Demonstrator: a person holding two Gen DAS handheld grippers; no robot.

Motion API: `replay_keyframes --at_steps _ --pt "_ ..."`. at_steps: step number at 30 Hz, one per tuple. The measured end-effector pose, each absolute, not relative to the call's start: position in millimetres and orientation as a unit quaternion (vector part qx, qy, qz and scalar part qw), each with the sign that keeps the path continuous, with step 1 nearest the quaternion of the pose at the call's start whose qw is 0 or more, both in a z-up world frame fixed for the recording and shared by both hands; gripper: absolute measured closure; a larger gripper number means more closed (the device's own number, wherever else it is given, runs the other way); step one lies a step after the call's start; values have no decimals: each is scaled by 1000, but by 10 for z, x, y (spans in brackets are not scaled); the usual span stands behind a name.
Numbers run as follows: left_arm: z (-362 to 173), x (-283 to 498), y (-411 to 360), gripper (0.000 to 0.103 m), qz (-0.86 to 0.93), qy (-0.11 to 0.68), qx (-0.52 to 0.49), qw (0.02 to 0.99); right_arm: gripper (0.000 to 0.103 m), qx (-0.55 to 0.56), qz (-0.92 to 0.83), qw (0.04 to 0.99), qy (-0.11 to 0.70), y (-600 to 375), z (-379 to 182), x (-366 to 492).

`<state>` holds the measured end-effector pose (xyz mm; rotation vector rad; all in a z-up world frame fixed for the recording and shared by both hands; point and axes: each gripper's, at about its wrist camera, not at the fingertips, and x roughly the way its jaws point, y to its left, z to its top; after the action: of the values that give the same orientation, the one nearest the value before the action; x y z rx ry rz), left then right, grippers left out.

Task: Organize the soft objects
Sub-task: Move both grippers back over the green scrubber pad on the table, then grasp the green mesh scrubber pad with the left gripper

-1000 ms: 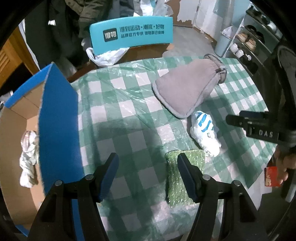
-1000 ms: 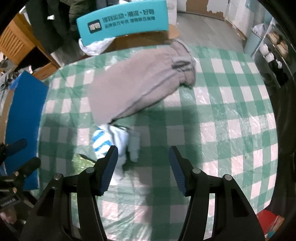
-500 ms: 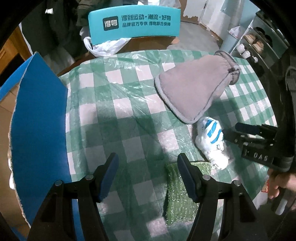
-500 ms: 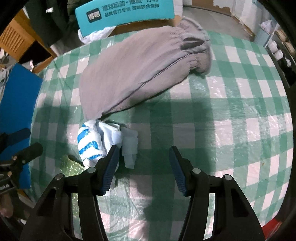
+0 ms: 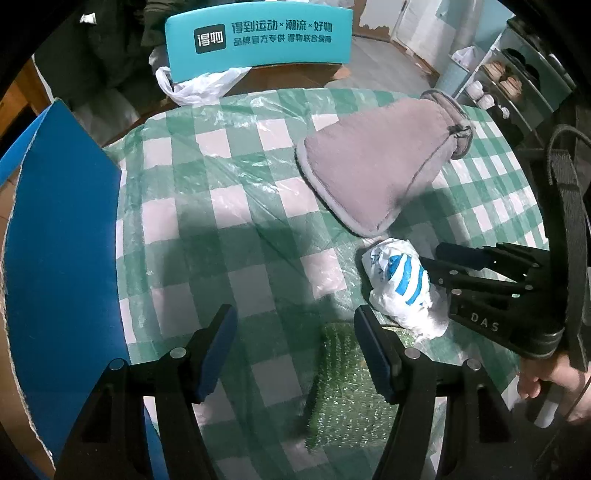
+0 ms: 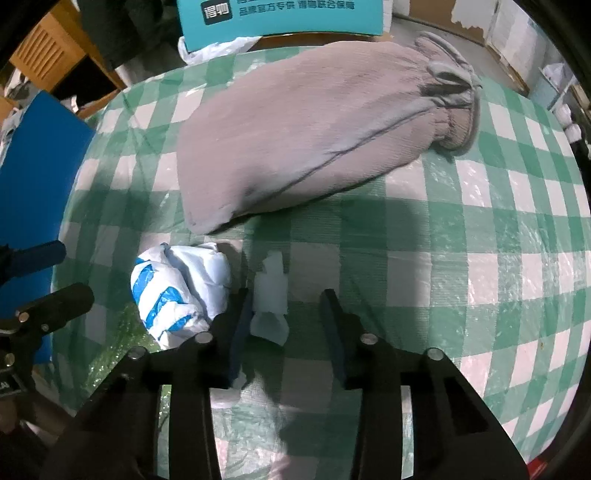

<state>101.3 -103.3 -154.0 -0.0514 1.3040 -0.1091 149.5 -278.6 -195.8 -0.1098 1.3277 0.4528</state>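
Note:
On the green-checked tablecloth (image 5: 236, 206) lies a grey fleece mitt (image 5: 376, 170) (image 6: 314, 140). In front of it sits a crumpled white and blue plastic bag (image 5: 400, 284) (image 6: 177, 288), with a white tail (image 6: 271, 295) sticking out. My right gripper (image 6: 286, 299) (image 5: 439, 258) straddles that tail and its jaws are closing. The left pad touches the tail; the right pad stands apart from it. My left gripper (image 5: 294, 317) (image 6: 62, 273) hangs open over the cloth, with a green glittery sponge (image 5: 343, 380) (image 6: 122, 343) under its right finger.
A blue-faced cardboard box flap (image 5: 55, 240) stands along the table's left side. Behind the table are a teal chair back with white lettering (image 5: 258, 33) and a white plastic bag (image 5: 199, 85). A shelf with shoes (image 5: 509, 81) is at the far right.
My right gripper has sunk toward the bag and its jaws have narrowed around the white tail. My left gripper has dropped a little and stays open.

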Motion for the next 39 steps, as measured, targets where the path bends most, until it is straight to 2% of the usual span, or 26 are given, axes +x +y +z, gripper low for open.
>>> replay_keyframes --at_steps 1,3,6,9,29,39 --pt "-1541 1010 -1034 35 -51 607 -24 793 73 -55 208 763 609 -2768 -1957 1484" --pt "-1540 999 -1032 35 -52 608 -23 792 87 -57 216 760 611 -2733 -1964 1463" --pt "-1532 968 -1034 34 -55 609 -23 791 90 -67 215 762 607 -2689 -1946 1435" --pt "-1518 923 -1044 30 -58 608 -22 792 90 -64 205 766 606 -2715 -1919 1443" --pt "-1633 546 -1379 26 -108 631 -26 768 90 -39 184 776 602 -3068 -1593 1112" --pt "-1783 430 -1549 23 -112 641 5 759 90 -36 186 779 598 -3100 -1502 954"
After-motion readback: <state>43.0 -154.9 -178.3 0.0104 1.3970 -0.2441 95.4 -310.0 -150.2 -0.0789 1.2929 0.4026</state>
